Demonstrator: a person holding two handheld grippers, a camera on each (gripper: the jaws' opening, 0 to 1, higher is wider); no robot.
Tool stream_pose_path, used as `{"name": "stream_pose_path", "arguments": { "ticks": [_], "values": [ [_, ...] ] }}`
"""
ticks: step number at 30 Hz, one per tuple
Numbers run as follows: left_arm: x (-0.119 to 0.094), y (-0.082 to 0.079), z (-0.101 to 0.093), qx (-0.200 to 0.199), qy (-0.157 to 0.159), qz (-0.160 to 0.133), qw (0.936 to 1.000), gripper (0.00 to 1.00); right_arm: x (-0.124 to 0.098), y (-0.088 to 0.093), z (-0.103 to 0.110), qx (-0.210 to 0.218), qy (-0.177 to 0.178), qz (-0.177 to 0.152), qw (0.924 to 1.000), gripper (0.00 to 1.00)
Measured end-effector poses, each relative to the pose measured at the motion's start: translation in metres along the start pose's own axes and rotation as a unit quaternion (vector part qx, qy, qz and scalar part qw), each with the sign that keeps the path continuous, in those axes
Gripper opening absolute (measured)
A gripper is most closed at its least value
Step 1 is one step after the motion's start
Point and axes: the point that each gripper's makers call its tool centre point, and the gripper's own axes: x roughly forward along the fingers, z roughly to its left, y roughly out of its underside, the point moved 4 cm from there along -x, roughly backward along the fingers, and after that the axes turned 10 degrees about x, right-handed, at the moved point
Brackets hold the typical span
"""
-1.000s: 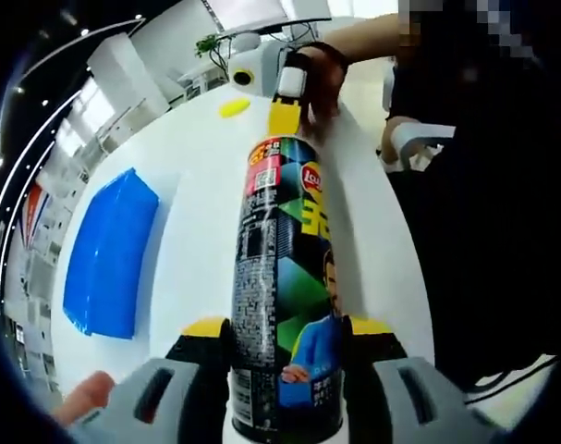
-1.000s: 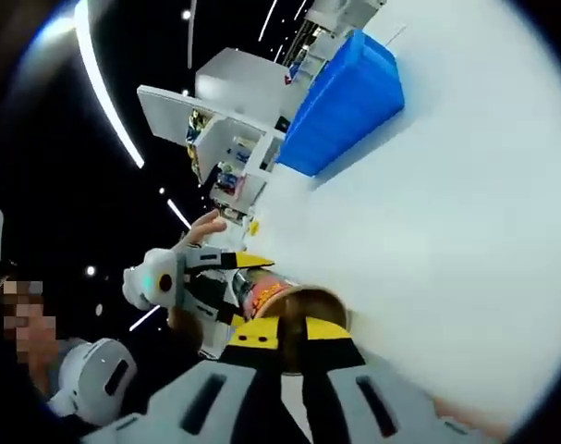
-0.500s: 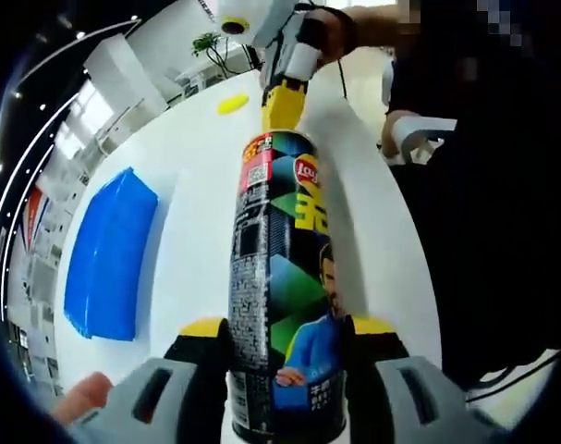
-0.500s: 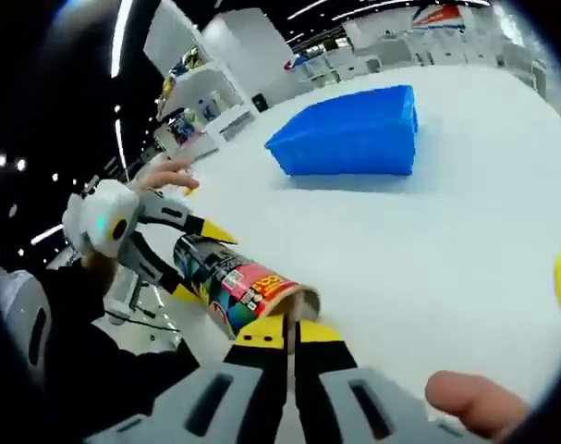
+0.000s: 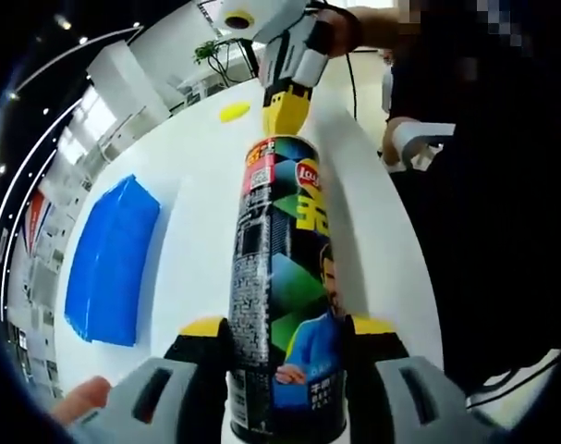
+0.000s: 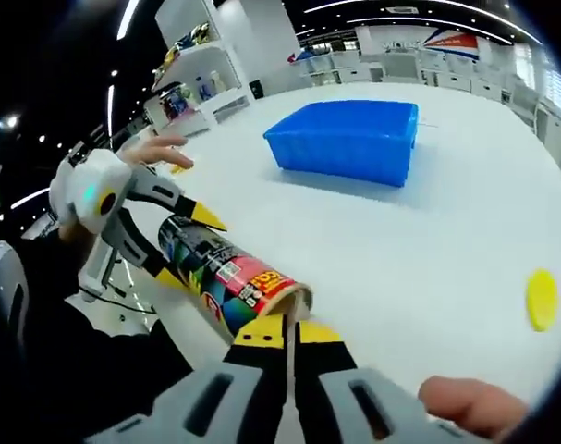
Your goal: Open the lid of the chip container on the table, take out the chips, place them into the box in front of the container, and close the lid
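The chip can (image 5: 285, 277), dark with a red band and a printed figure, lies along the left gripper view with my left gripper (image 5: 287, 326) shut on its lower body. Its lidless mouth (image 6: 294, 298) points at my right gripper (image 6: 286, 335), whose yellow-tipped jaws stand pressed together right at the rim. Nothing shows between them. In the left gripper view the right gripper (image 5: 282, 109) hangs at the can's far end. The yellow lid (image 6: 541, 299) lies flat on the white table (image 6: 428, 240). The blue box (image 6: 349, 139) stands farther off, apart from the can.
A person in dark clothes (image 5: 483, 203) stands along the table's right side in the left gripper view. The left gripper (image 6: 192, 250) and its hand show in the right gripper view. The lid (image 5: 234, 112) and the box (image 5: 109, 264) lie left of the can.
The right gripper has swung and levelled out while staying at the can's mouth. The left gripper keeps its hold on the can, which has barely shifted.
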Motion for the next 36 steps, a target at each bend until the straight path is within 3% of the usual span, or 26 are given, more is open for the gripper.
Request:
{"name": "stream_pose_path", "arguments": {
  "ticks": [3, 6, 9, 14, 29, 33, 36],
  "values": [
    [0.001, -0.002, 0.0, 0.0, 0.001, 0.0, 1.0, 0.5, -0.002, -0.001, -0.002, -0.005, 0.008, 0.002, 1.0, 0.0],
    [-0.001, 0.006, 0.002, -0.011, -0.003, 0.032, 0.9994, 0.5, -0.016, -0.007, -0.027, -0.031, 0.069, -0.008, 0.9971, 0.0],
    [-0.005, 0.012, 0.003, -0.007, -0.009, 0.021, 0.9997, 0.5, -0.022, -0.002, -0.043, 0.03, 0.05, -0.009, 0.9982, 0.0],
    [-0.004, 0.011, 0.004, -0.008, -0.007, 0.024, 0.9996, 0.5, -0.032, -0.001, -0.055, 0.036, 0.061, -0.018, 0.9974, 0.0],
    [-0.004, 0.011, 0.004, -0.002, -0.01, 0.028, 0.9996, 0.5, -0.037, 0.003, -0.058, 0.025, 0.068, -0.027, 0.997, 0.01],
    [-0.003, 0.011, 0.003, 0.003, -0.012, 0.032, 0.9994, 0.5, -0.039, 0.002, -0.058, 0.011, 0.065, -0.044, 0.9969, 0.02],
    [-0.003, 0.011, 0.003, 0.008, -0.015, 0.034, 0.9993, 0.51, -0.045, -0.007, -0.057, 0.005, 0.057, -0.08, 0.9951, 0.02]
  ]
}}
